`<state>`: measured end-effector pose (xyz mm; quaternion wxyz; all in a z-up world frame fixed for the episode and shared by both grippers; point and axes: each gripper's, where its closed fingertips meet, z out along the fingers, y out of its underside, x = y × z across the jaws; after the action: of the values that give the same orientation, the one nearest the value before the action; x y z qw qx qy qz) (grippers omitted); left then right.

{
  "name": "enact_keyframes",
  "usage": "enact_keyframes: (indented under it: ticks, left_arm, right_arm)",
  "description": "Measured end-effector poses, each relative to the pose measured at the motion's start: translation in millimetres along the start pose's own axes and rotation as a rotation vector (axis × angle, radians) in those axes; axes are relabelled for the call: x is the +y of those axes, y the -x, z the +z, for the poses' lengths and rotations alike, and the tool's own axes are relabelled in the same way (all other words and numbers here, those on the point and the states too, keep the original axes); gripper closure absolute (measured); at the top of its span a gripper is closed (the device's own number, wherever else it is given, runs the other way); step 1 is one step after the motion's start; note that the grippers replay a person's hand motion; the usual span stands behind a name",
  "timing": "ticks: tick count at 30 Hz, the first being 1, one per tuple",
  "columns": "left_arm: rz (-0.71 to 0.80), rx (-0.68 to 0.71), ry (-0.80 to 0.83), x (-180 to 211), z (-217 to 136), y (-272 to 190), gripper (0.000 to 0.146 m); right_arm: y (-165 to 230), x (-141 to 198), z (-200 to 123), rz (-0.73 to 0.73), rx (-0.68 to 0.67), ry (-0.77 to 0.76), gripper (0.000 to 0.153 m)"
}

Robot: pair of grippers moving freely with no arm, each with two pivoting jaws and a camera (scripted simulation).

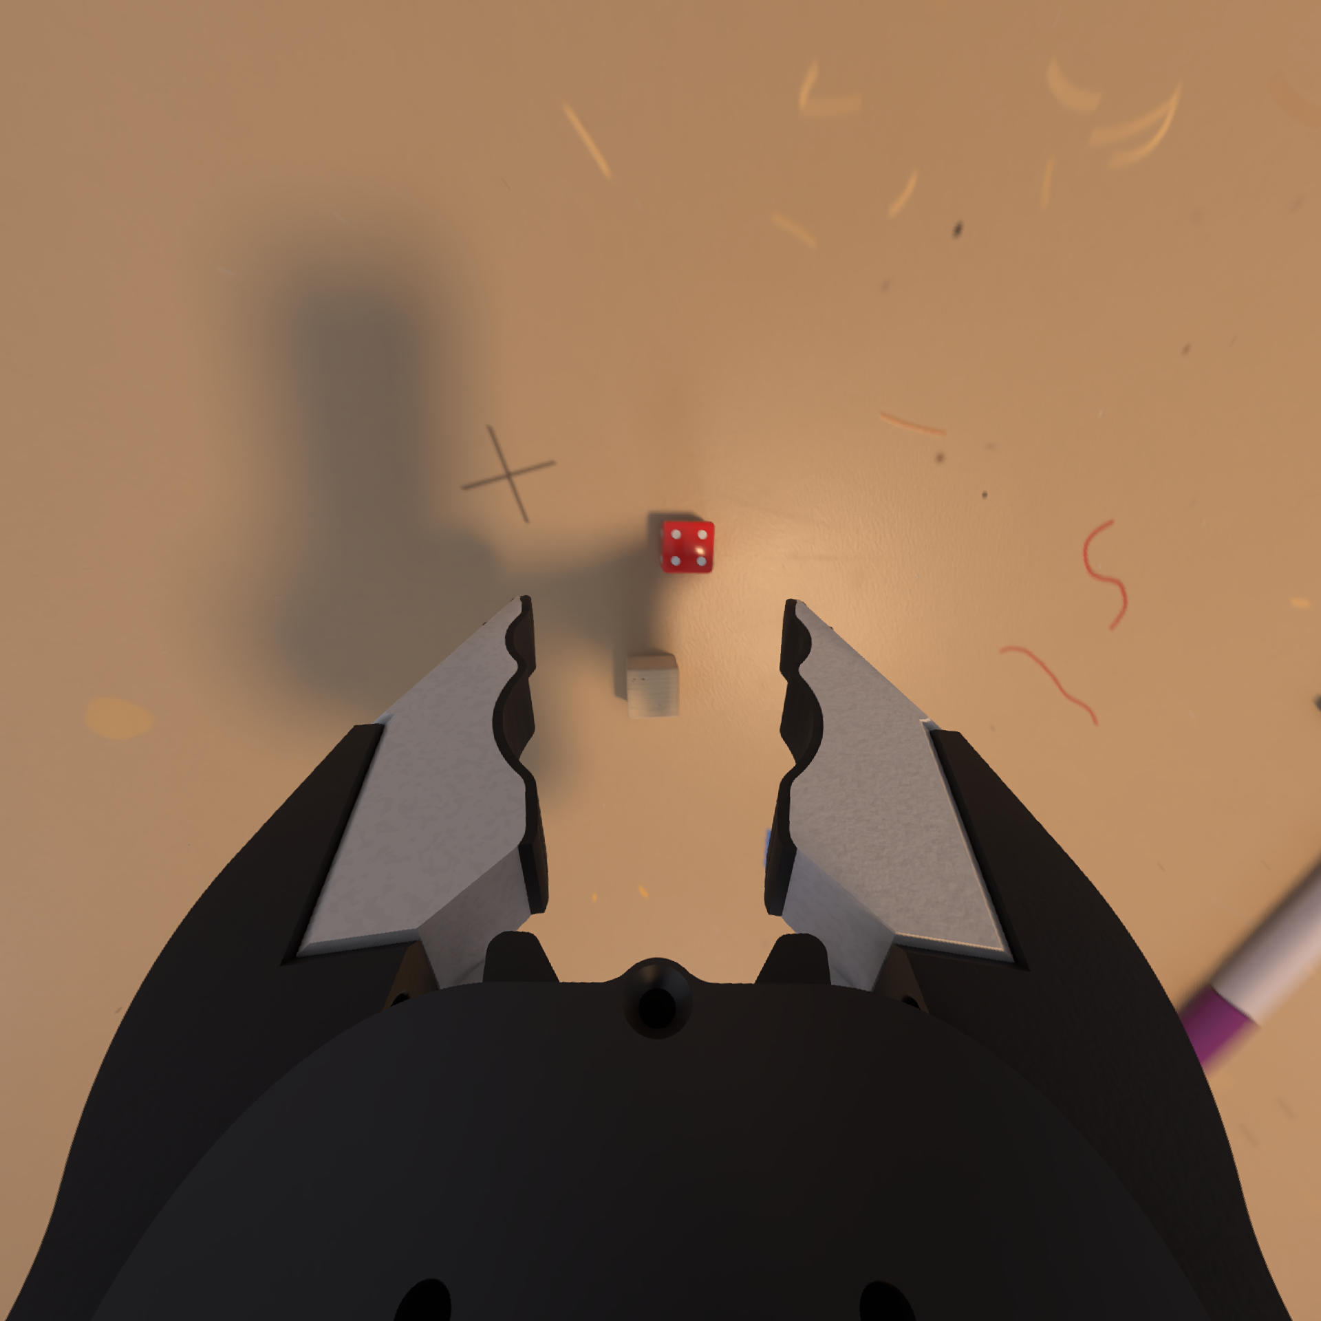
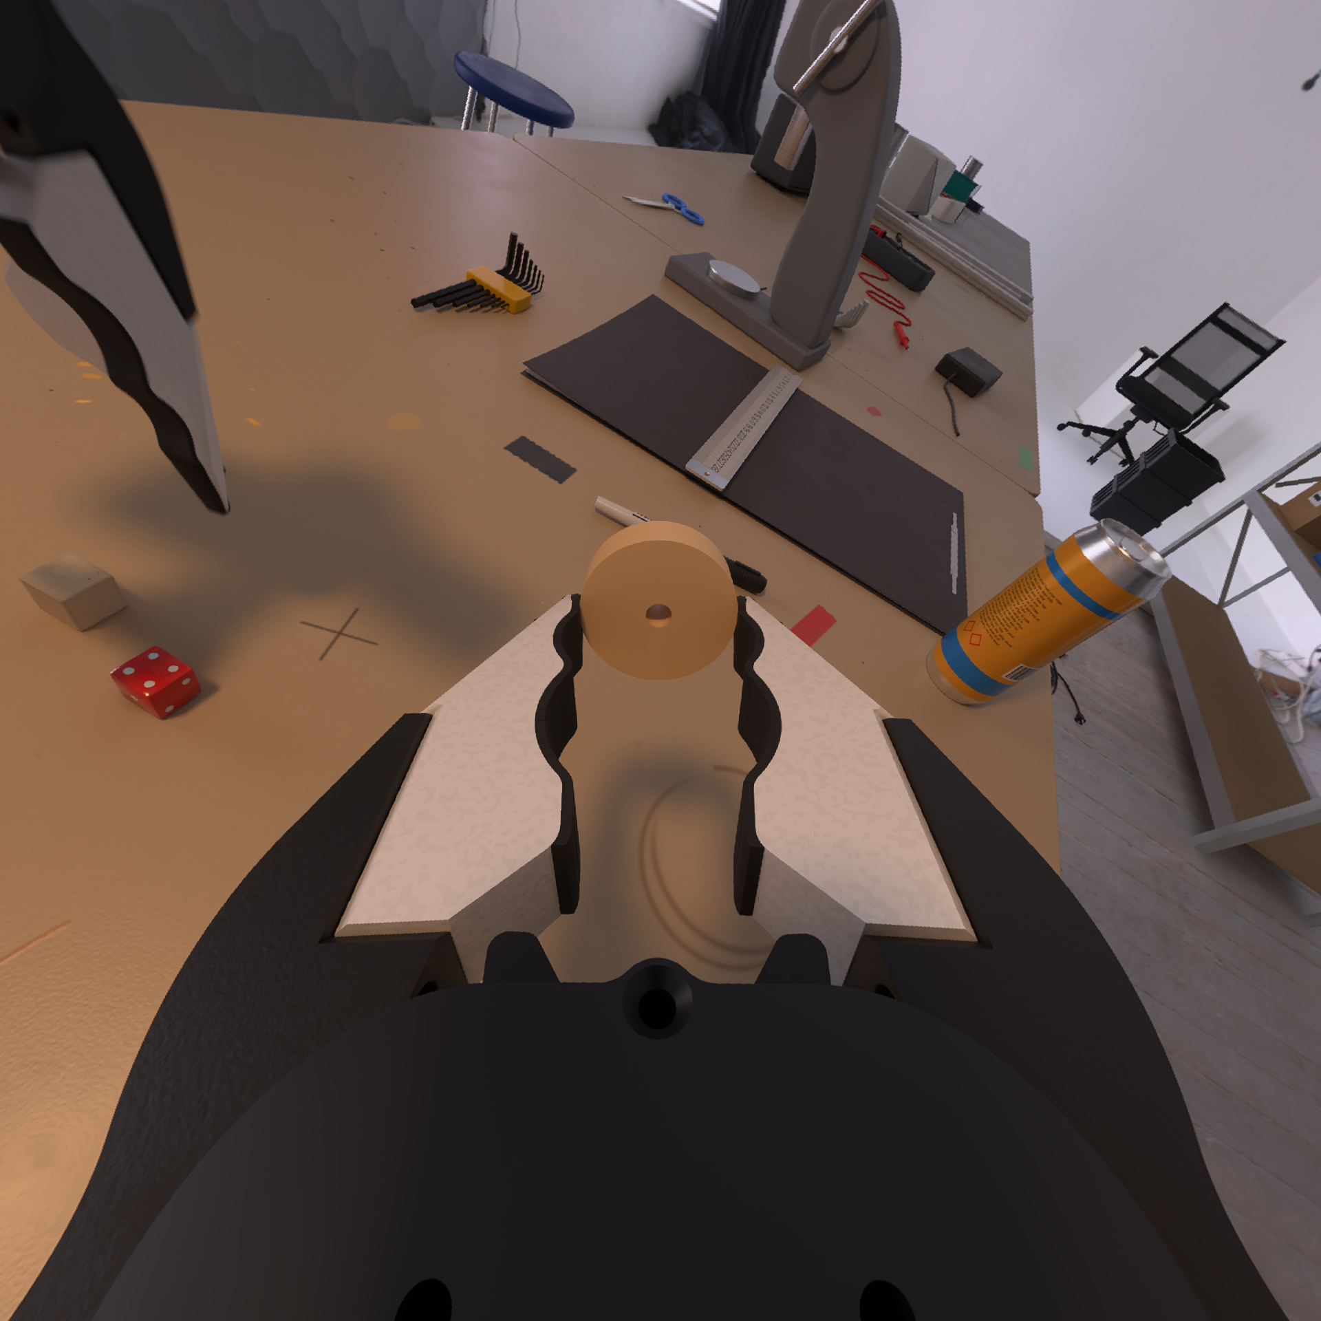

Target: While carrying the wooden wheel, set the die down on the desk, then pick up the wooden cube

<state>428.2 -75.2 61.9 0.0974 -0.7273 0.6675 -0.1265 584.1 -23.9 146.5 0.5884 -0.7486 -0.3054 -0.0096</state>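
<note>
The red die point(image 1: 688, 547) lies on the tan desk point(image 1: 214, 179), beyond my left gripper's tips. The pale wooden cube point(image 1: 652, 684) sits on the desk below and between the fingers of my left gripper point(image 1: 656, 602), which is open, empty and points down from above. In the right wrist view the die point(image 2: 156, 681) and the cube point(image 2: 73, 590) lie at the left, under a finger of the left gripper point(image 2: 136, 343). My right gripper point(image 2: 657, 607) is shut on the wooden wheel point(image 2: 657, 599), held at the fingertips above the desk.
A purple-and-white marker point(image 1: 1258, 972) lies at the right. A pencilled cross point(image 2: 339, 632) marks the desk. Farther off are a drink can point(image 2: 1044, 622) by the desk's edge, a black mat point(image 2: 750, 443) with a ruler point(image 2: 743, 429), hex keys point(image 2: 493, 289), scissors point(image 2: 668, 206) and a grey stand point(image 2: 822, 214).
</note>
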Motion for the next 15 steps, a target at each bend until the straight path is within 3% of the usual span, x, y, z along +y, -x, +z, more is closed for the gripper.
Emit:
enact_keyframes:
  ticks: [3, 6, 11, 15]
  left_arm:
    - [-0.052, -0.031, -0.269, 6, -13, 5, 0.073]
    - [-0.100, -0.082, -0.415, 25, -17, 11, 0.068]
    - [-0.098, -0.090, -0.362, 59, 5, 5, 0.076]
    - [-0.043, -0.110, -0.319, 62, 17, 4, 0.085]
  right_arm:
    - [0, 0, 0, 0.002, 0.000, -0.001, 0.110]
    - [1, 0, 1, 0.005, -0.007, -0.002, 0.110]
    - [4, 0, 2, -0.003, -0.014, 0.006, 0.110]
    - [6, 0, 3, -0.007, -0.021, 0.010, 0.110]
